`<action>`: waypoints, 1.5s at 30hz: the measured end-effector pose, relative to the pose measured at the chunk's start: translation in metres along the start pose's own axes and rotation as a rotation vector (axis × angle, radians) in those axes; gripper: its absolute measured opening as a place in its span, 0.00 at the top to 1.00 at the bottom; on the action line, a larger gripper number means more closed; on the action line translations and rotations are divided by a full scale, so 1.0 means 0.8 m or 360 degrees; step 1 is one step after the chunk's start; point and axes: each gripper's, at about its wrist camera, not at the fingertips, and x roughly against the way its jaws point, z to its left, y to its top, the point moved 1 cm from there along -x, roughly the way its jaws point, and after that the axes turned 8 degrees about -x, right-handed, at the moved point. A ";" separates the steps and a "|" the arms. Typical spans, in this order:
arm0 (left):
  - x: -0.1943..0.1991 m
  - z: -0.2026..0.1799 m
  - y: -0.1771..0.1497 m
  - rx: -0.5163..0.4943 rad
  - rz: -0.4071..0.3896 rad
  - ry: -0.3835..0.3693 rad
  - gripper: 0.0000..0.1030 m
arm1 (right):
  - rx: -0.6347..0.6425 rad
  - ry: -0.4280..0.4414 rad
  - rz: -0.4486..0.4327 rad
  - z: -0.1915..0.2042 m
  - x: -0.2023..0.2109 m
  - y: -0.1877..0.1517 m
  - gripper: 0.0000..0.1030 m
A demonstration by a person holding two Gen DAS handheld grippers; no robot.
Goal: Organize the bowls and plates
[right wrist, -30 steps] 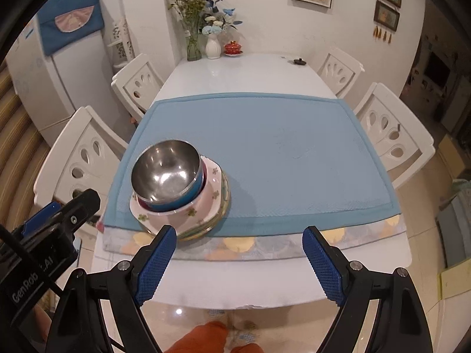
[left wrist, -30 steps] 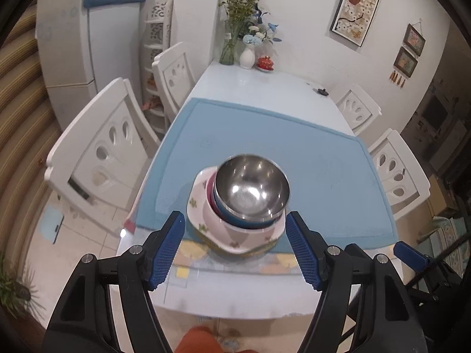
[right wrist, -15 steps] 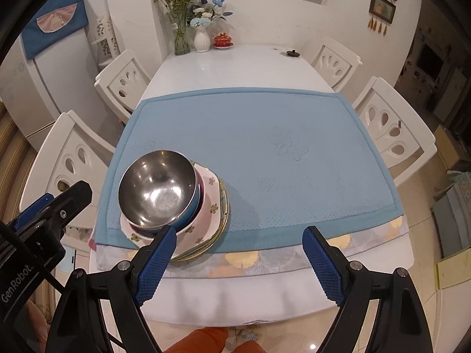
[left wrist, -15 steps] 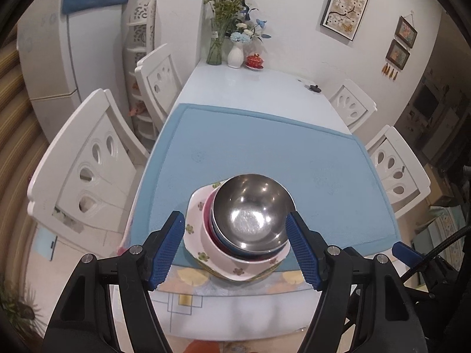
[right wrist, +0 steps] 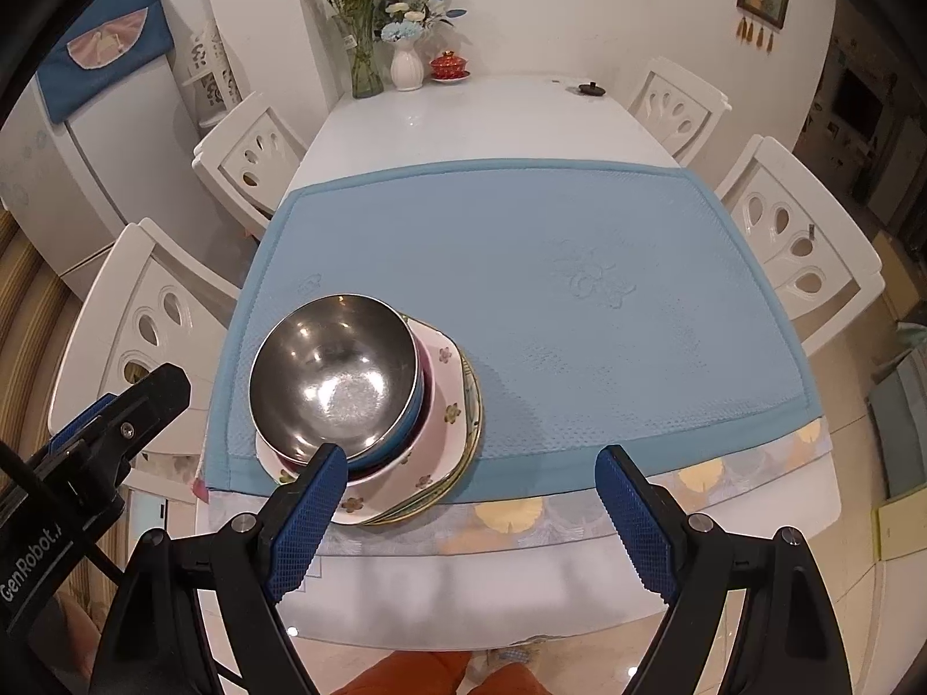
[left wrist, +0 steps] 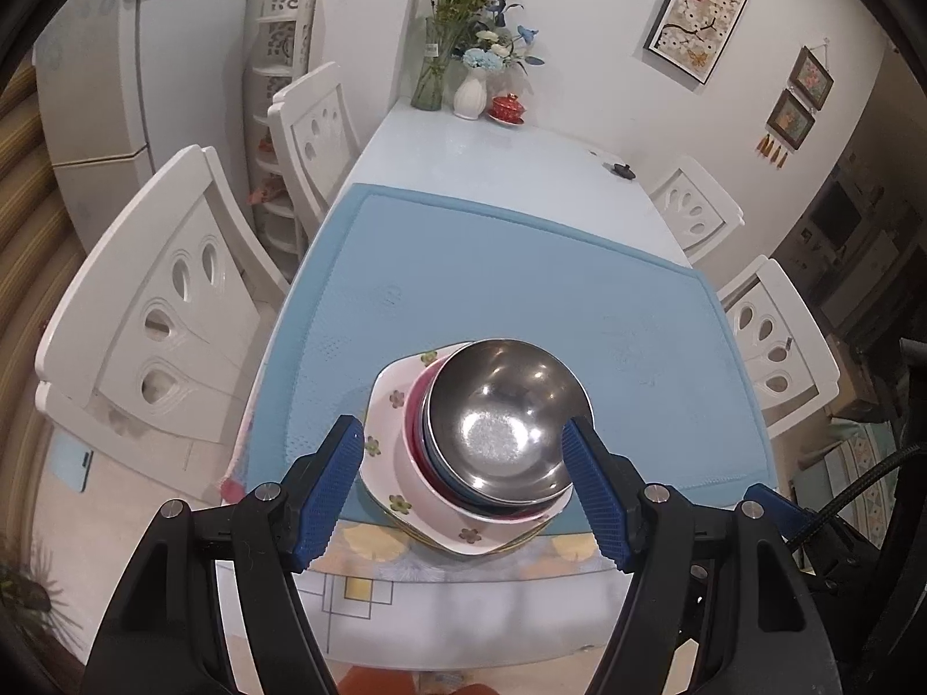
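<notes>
- Currently: nested stack at the near left corner of the blue mat (right wrist: pixel 550 266), close to the table (right wrist: pixel 463 116) edge
- Contents, top down: steel bowl (left wrist: pixel 503 427), blue bowl (right wrist: pixel 405 417), red bowl (right wrist: pixel 427 399), floral white dish (left wrist: pixel 394 446) on flat plates (right wrist: pixel 472 405)
- Left gripper (left wrist: pixel 463 489): jaws spread wide, flanking the stack, apparently not touching
- Right gripper (right wrist: pixel 470 527): jaws apart, holding nothing
- Risk: bowls sit off-centre; a one-sided nudge could probably topple them or slide the stack off the near edge
</notes>
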 end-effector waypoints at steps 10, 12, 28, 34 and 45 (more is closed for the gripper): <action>-0.006 0.009 -0.004 0.0013 0.0038 -0.0007 0.33 | -0.0012 0.0011 0.0051 0.000 -0.009 -0.004 0.17; -0.005 0.010 -0.004 0.0014 0.0034 -0.0004 0.33 | -0.0010 0.0014 0.0048 0.001 -0.009 -0.005 0.17; 0.000 0.018 -0.007 0.0028 0.0026 0.0008 0.33 | -0.0006 0.0043 0.0064 0.008 -0.008 -0.010 0.17; 0.001 0.018 -0.008 0.0029 0.0027 0.0012 0.33 | -0.0002 0.0051 0.0071 0.009 -0.009 -0.011 0.17; -0.002 0.018 -0.009 0.0028 0.0034 0.0011 0.33 | -0.0007 0.0055 0.0087 0.008 -0.011 -0.010 0.17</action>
